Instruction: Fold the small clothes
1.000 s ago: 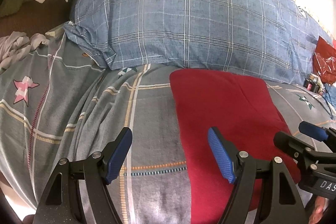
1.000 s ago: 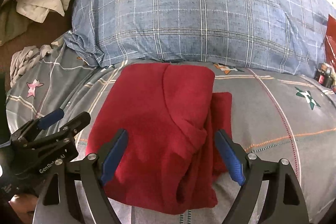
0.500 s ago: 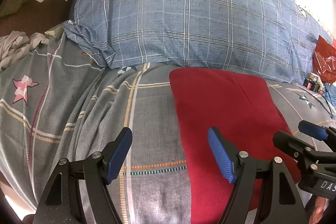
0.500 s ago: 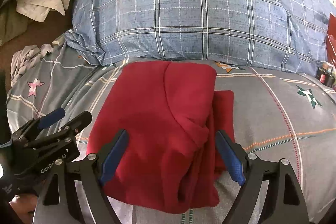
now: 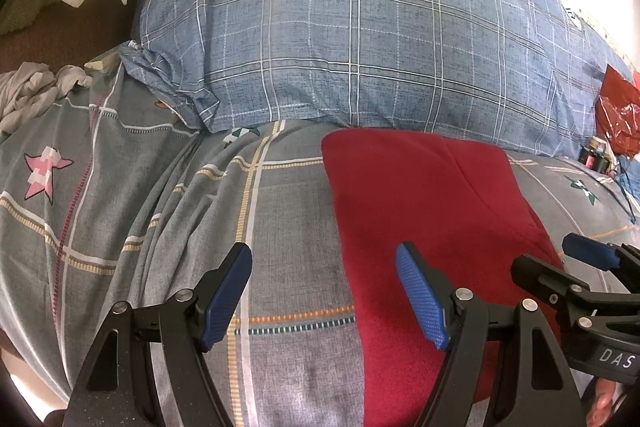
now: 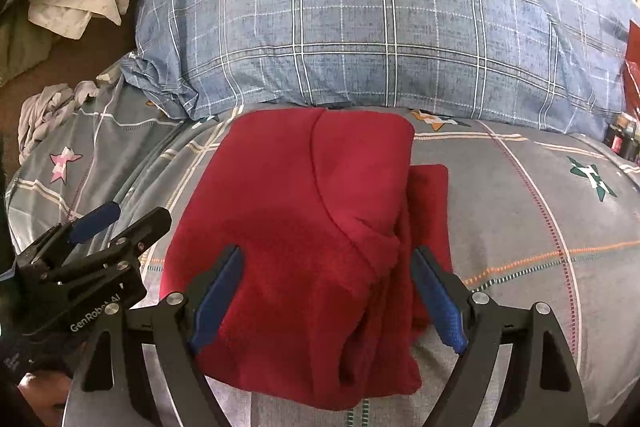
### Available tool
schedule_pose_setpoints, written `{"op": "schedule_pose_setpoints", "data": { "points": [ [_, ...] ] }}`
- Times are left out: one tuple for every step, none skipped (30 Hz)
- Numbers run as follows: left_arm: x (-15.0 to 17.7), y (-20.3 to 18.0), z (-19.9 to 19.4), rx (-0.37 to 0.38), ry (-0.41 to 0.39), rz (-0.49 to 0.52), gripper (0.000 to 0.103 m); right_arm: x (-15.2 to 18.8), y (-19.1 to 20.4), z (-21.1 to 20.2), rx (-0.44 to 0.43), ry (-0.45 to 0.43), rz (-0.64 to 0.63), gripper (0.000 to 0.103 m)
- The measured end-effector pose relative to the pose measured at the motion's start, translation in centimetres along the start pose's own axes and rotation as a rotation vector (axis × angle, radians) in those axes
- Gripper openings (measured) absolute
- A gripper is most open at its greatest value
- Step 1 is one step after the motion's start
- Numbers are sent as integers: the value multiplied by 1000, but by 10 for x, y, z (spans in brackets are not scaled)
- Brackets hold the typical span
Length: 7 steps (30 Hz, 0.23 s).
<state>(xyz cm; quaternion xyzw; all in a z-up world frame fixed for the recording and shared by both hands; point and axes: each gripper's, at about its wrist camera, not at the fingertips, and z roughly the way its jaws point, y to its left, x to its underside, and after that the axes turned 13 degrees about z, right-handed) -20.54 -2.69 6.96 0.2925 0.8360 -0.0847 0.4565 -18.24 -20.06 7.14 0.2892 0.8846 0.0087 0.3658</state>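
On the bed [image 6: 540,227], against its head-end pillow [image 6: 380,39], lies a folded red fleece garment [image 6: 304,219]; type indeterminate, near edge hidden by tool arms. Right tool [image 6: 326,297] released, hovering above it. Left tool [image 5: 324,297] released, straddling its left edge. Bedside clutter indistinct.

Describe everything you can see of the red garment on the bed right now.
The red garment looks like soft, fleecy knit, folded into a rough rectangle with a curved seam across its top layer and a narrower layer sticking out along its right side. It lies flat on the grey plaid bedsheet, its far edge at the blue plaid pillow. Neither claw grips it.
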Motion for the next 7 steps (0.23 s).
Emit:
{"op": "schedule_pose_setpoints", "data": {
  "points": [
    [0,-1,-1,-3,-7,7,74,0,0,1,-1,2,0,86],
    [0,-1,-2,-4,-16,13,74,0,0,1,-3,5,0,86],
    [1,-2,-3,-4,-25,22,74,0,0,2,-5,7,0,86],
    [1,-3,-5,-8,-34,32,74,0,-1,2,-6,8,-1,86],
    [1,-4,-5,-11,-36,38,74,0,-1,2,-9,10,-1,86],
    [2,-4,-6,-6,-34,40,74,0,-1,2,-13,12,-1,86],
    [2,-3,-5,1,-29,39,74,0,-2,2,-18,13,0,86]
  ]
}}
